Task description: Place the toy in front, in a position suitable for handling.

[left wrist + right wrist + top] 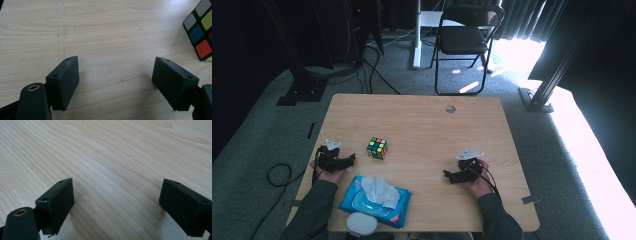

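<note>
Jaws of left gripper (351,160) and right gripper (447,175) stood wide and empty on the worktop (427,125), probably ready for the cube (377,148).

Black claws (351,160), dk grey sleeves (314,205)

A blue wipes pack (376,202) lies near the front edge of the desk (427,125); a white lid (361,224) touches that edge.
</note>
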A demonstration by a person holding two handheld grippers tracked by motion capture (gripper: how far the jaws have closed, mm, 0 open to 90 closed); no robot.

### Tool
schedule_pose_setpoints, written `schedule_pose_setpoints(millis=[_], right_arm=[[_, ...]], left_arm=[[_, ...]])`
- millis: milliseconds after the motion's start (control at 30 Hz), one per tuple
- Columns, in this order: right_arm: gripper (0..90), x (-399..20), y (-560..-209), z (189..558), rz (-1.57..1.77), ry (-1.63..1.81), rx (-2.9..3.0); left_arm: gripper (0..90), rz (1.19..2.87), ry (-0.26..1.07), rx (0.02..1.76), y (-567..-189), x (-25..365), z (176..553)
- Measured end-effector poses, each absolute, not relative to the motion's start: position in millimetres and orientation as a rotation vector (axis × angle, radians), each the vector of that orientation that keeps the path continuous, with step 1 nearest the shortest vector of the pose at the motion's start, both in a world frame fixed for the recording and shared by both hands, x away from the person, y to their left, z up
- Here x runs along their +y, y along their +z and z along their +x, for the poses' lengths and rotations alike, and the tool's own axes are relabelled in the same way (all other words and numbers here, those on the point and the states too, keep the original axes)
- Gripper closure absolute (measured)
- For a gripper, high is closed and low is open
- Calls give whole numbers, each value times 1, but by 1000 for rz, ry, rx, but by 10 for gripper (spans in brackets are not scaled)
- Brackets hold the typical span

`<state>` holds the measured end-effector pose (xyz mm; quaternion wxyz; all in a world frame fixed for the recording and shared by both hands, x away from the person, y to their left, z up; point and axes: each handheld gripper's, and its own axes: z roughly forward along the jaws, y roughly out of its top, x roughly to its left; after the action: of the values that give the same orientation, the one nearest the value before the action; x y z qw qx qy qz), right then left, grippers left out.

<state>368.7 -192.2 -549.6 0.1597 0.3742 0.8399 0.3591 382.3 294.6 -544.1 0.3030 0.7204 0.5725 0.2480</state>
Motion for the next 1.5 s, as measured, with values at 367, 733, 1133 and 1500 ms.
schedule_pose_setpoints(millis=[367, 733, 1133, 1500], right_arm=[[125, -192, -550, 368, 1071, 1026, 2400], [126, -192, -550, 369, 1071, 1026, 2399], [126, -192, -550, 368, 1071, 1025, 2399], [127, -192, -550, 369, 1072, 1026, 2398]], left_arm=[[225, 1909, 659, 1524, -544, 294, 381], [298, 1951, 624, 1552, -537, 291, 381], [293, 1929, 615, 1470, -516, 285, 380], [258, 1929, 603, 1422, -492, 283, 382]])
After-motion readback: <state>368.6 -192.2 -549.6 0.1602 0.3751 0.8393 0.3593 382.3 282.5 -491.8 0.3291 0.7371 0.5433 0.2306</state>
